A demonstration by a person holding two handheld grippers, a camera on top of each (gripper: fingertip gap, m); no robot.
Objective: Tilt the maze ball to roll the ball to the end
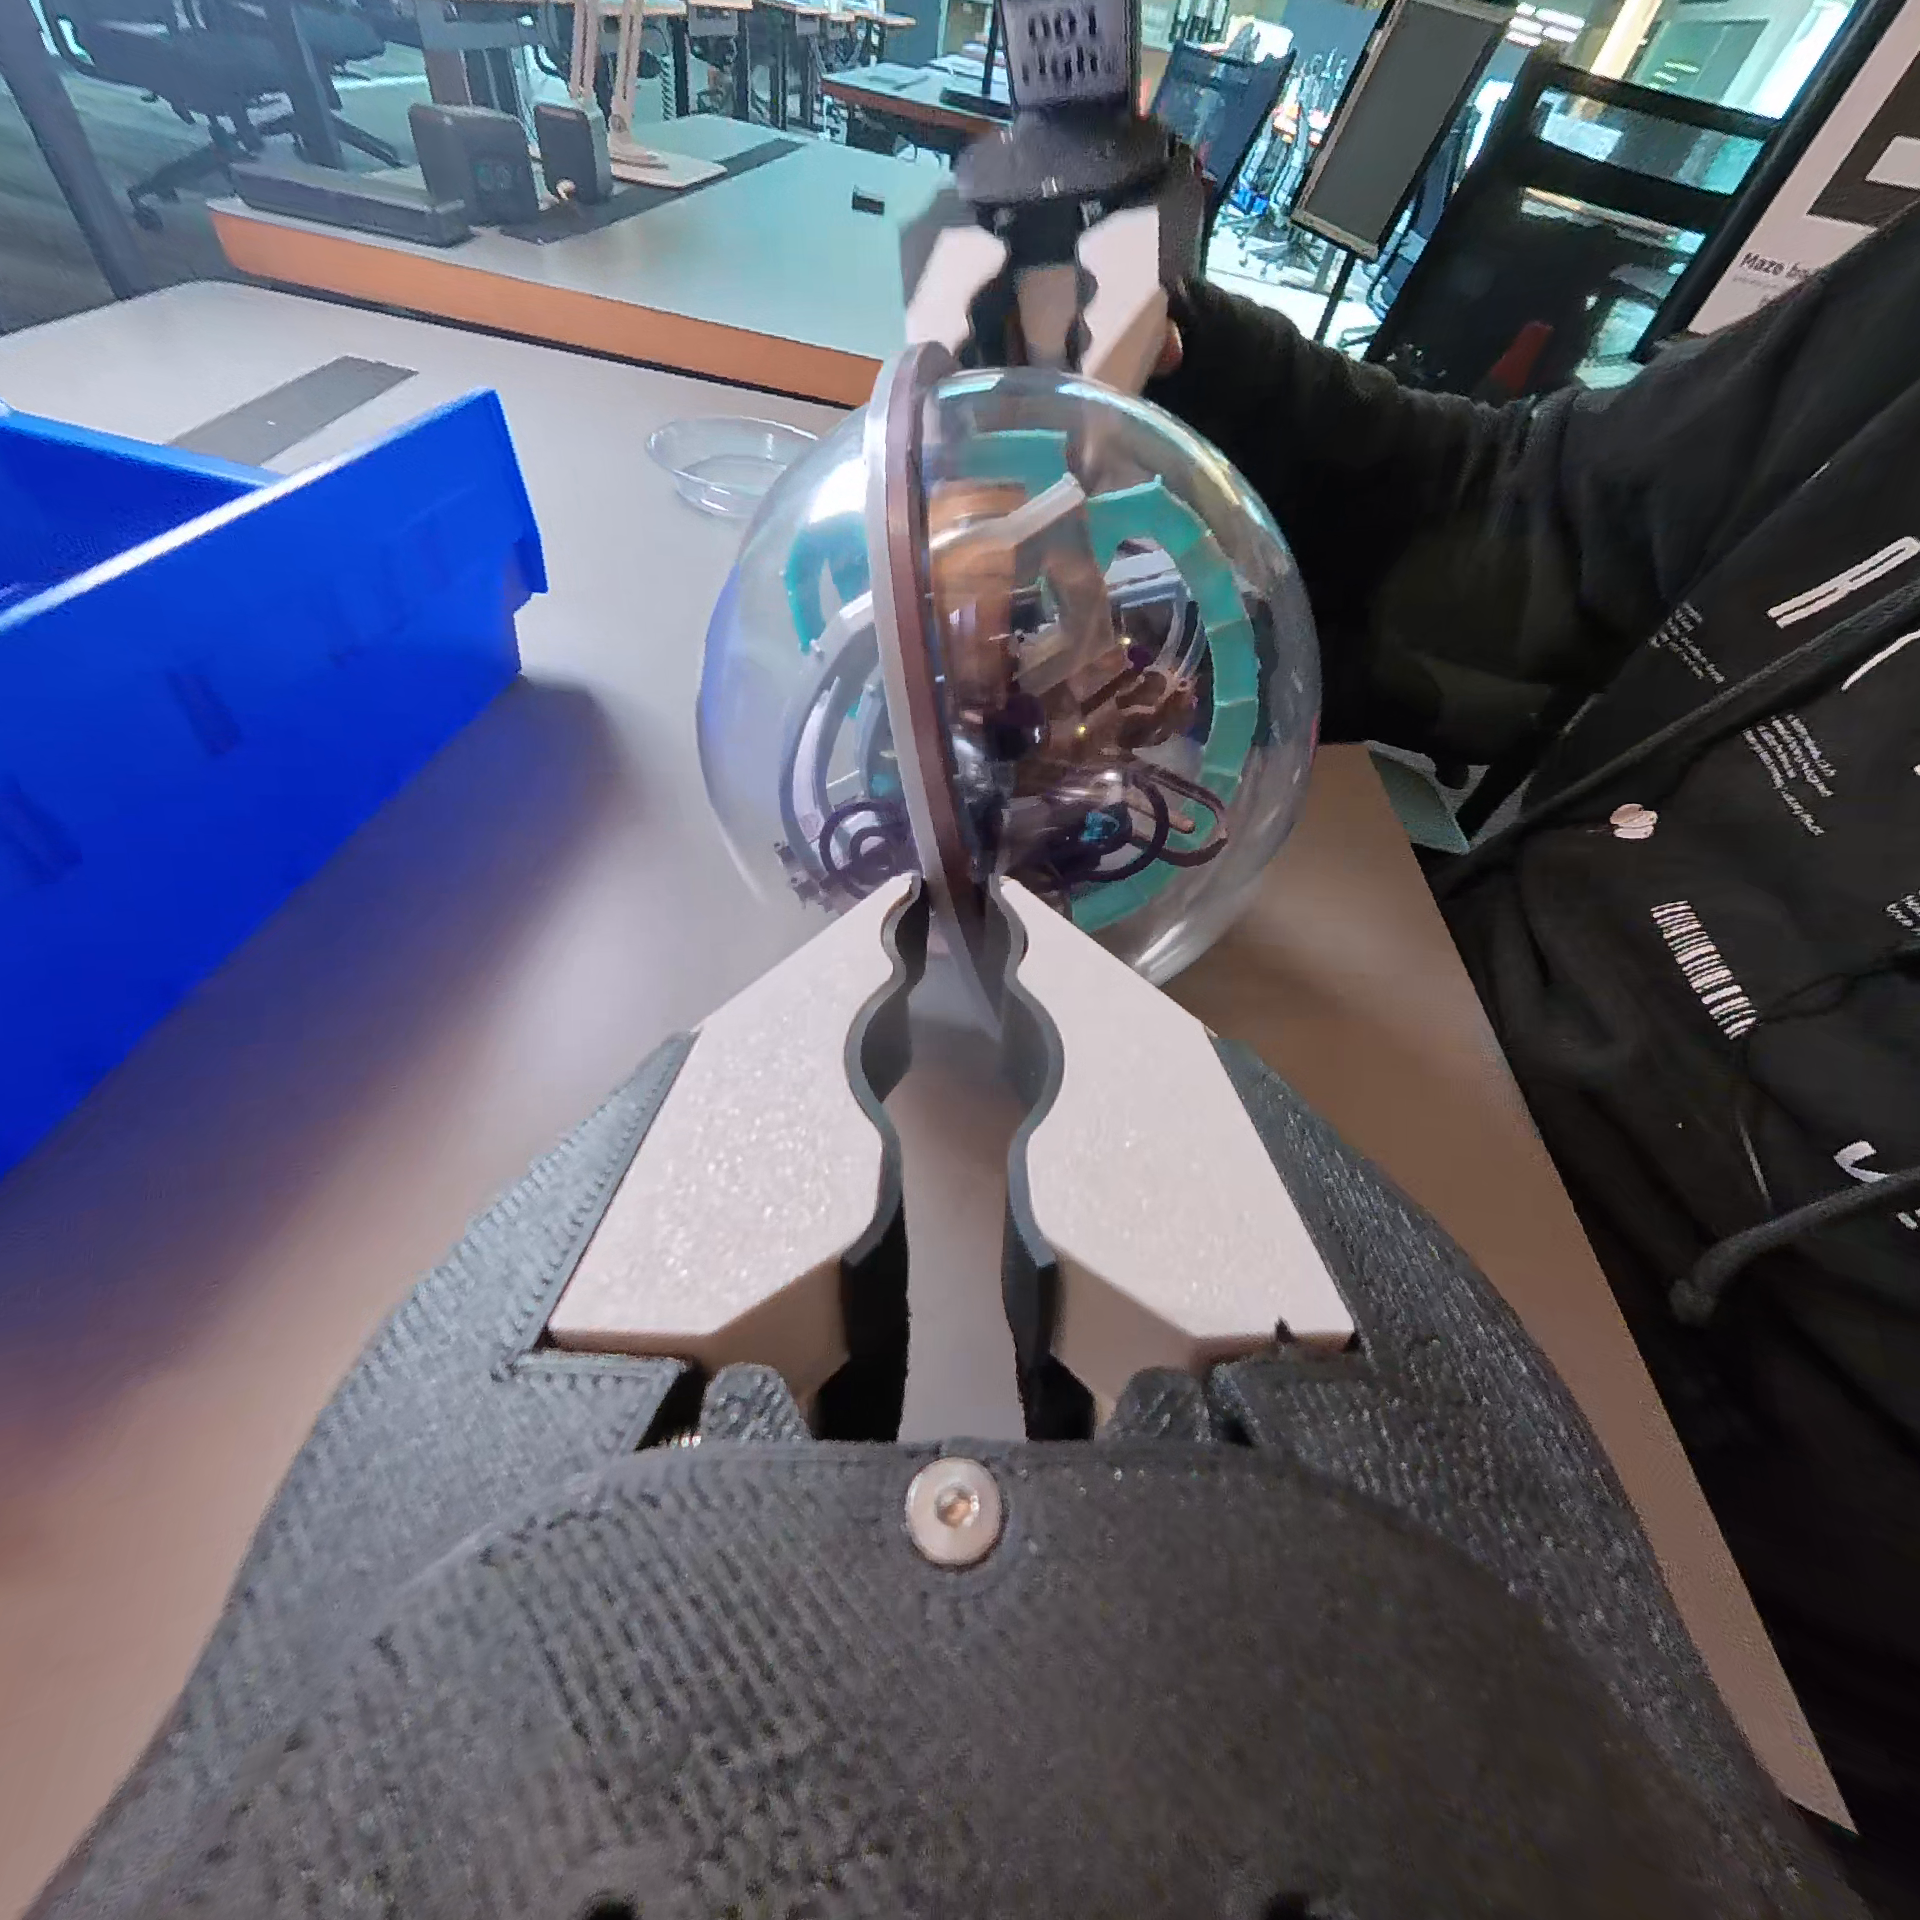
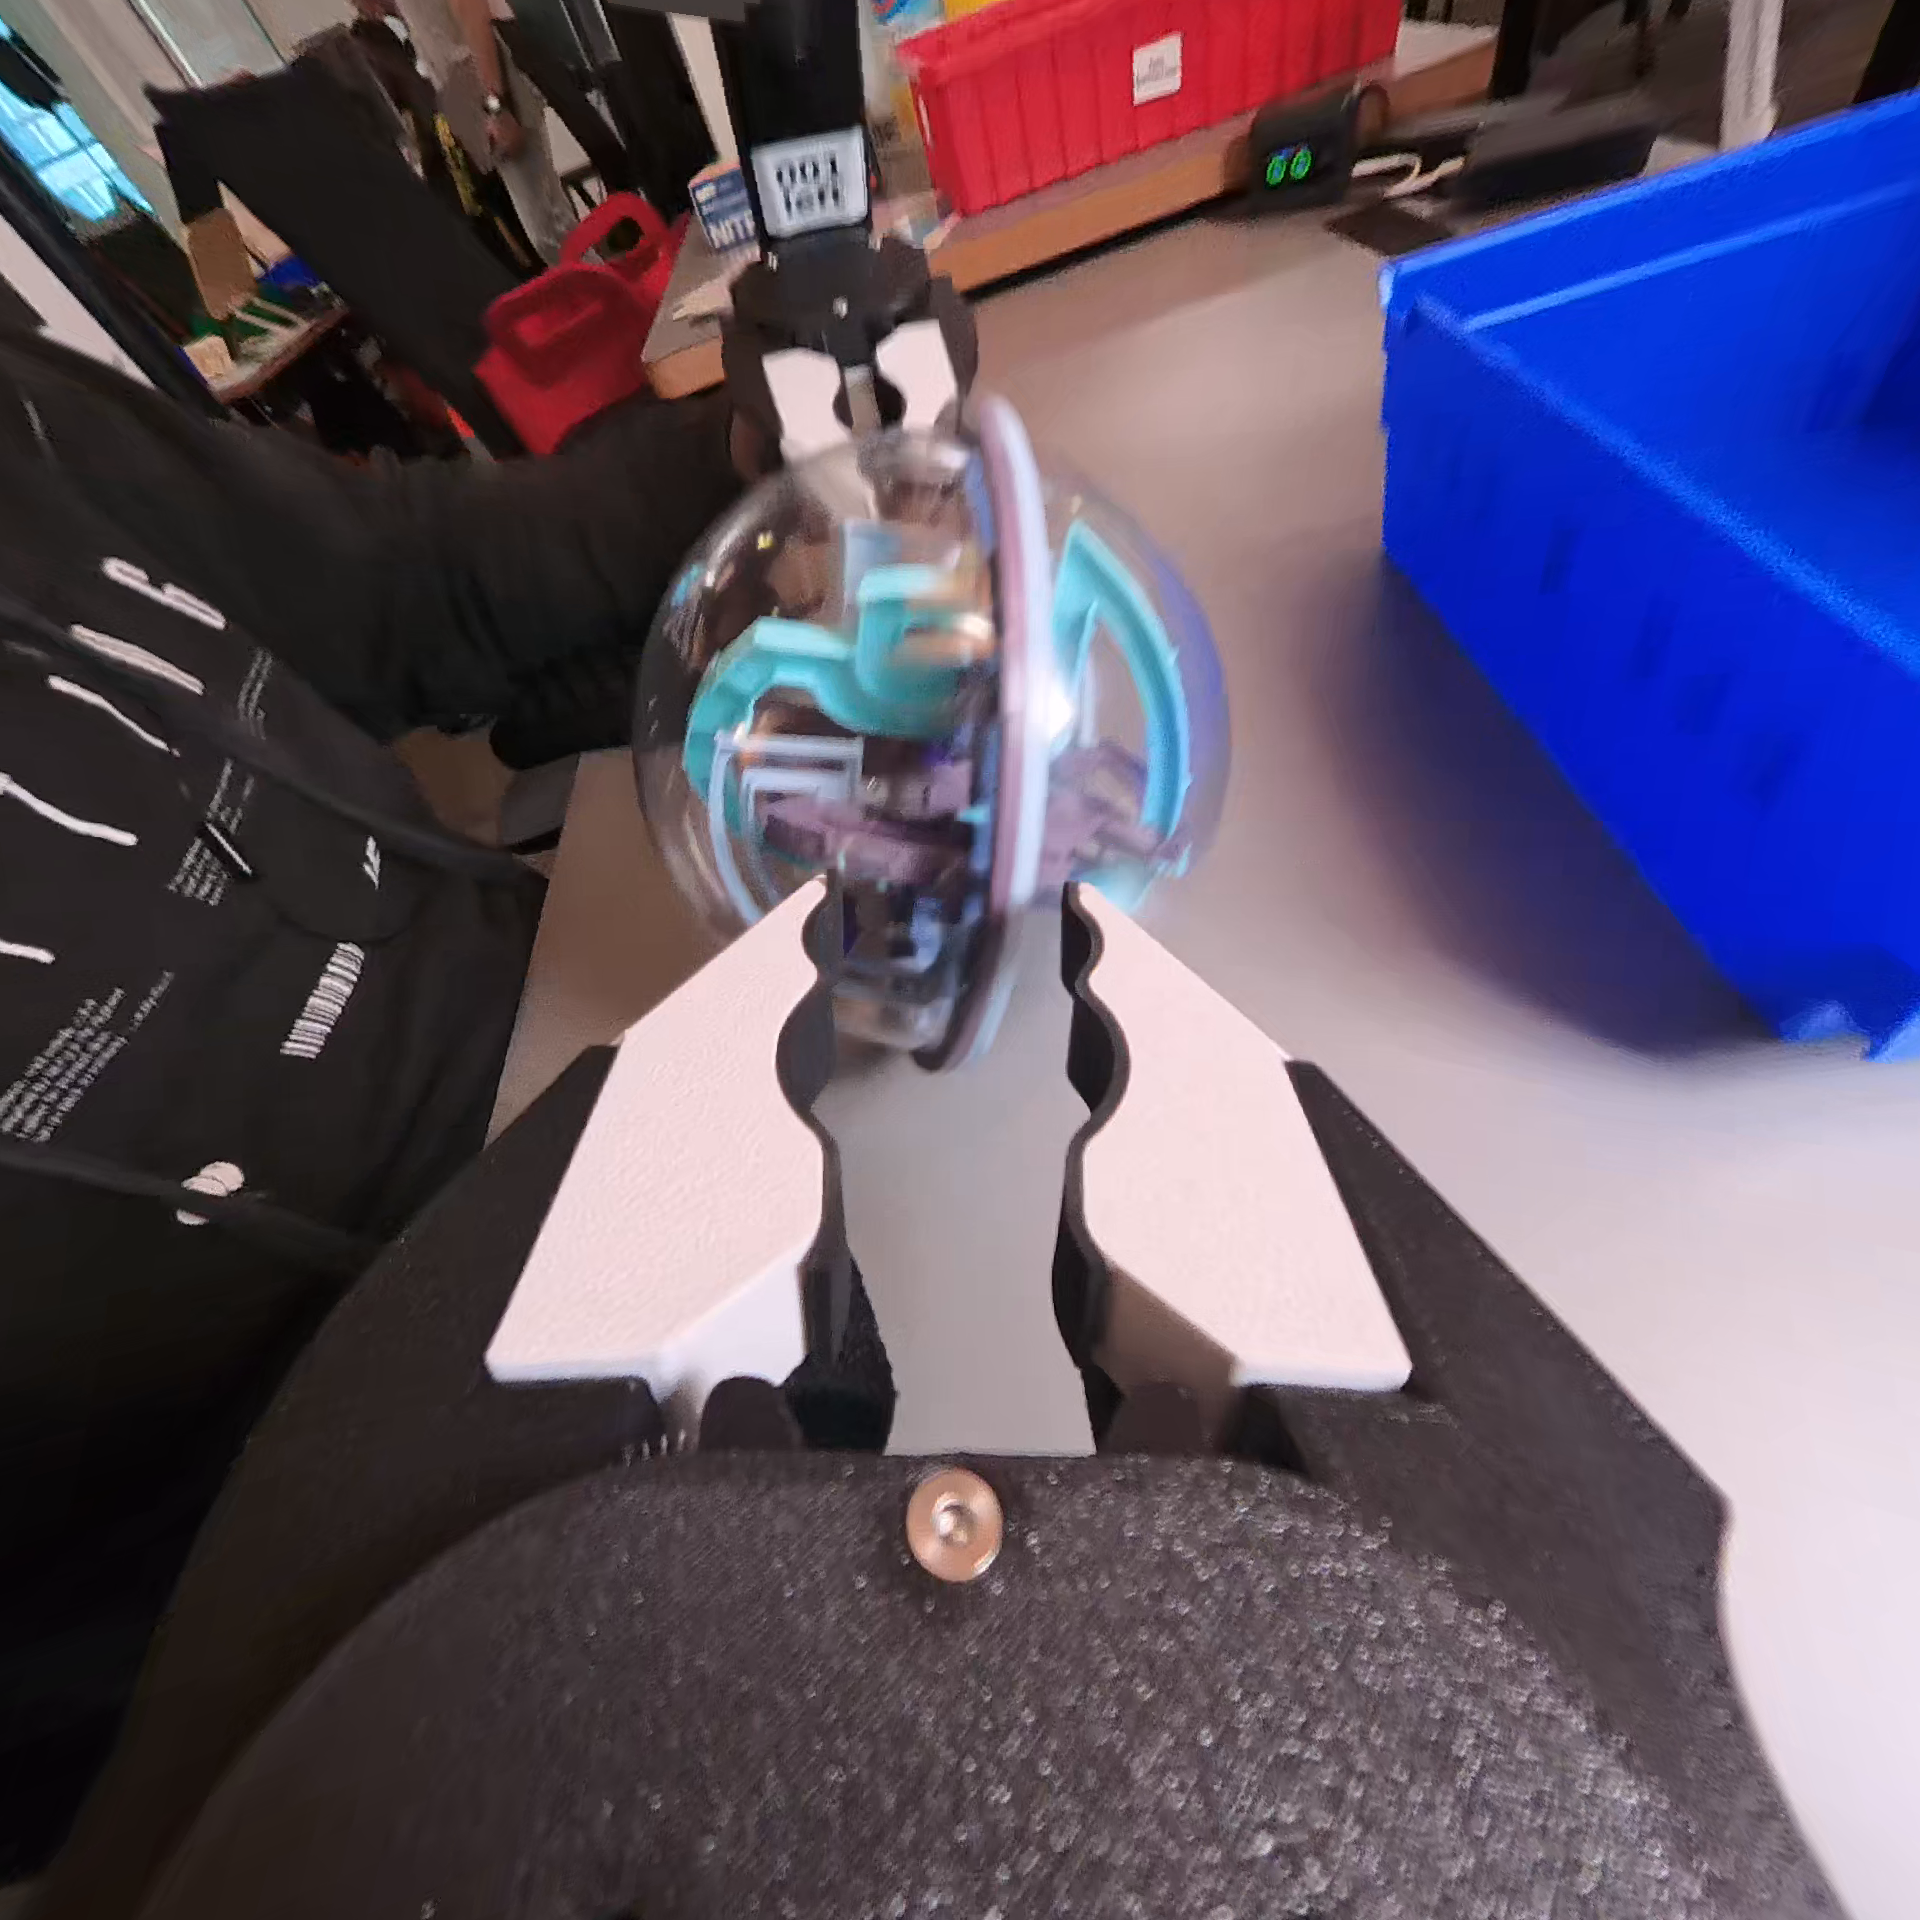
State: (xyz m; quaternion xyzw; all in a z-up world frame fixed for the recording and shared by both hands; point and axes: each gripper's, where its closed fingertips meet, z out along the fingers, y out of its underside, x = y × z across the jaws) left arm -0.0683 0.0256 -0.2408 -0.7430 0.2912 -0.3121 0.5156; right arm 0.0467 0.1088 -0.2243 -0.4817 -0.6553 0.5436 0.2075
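The maze ball (image 1: 1091,644) is a clear sphere with teal, purple and brown tracks inside and a grey ring around its middle. It is held above the table. My left gripper (image 1: 956,894) is shut on the near edge of that ring. My right gripper (image 2: 948,899) is open, its jaws standing to either side of the ring at the opposite side of the maze ball (image 2: 894,675). It also shows in the left wrist view (image 1: 1029,322) beyond the sphere. The left gripper (image 2: 857,400) shows far off in the right wrist view. I cannot pick out the small ball inside.
A blue bin (image 1: 208,675) stands on the grey table (image 1: 582,831) beside the sphere; it also shows in the right wrist view (image 2: 1662,571). A clear bowl (image 1: 727,462) sits behind the sphere. The person's black hoodie (image 1: 1662,727) fills the other side.
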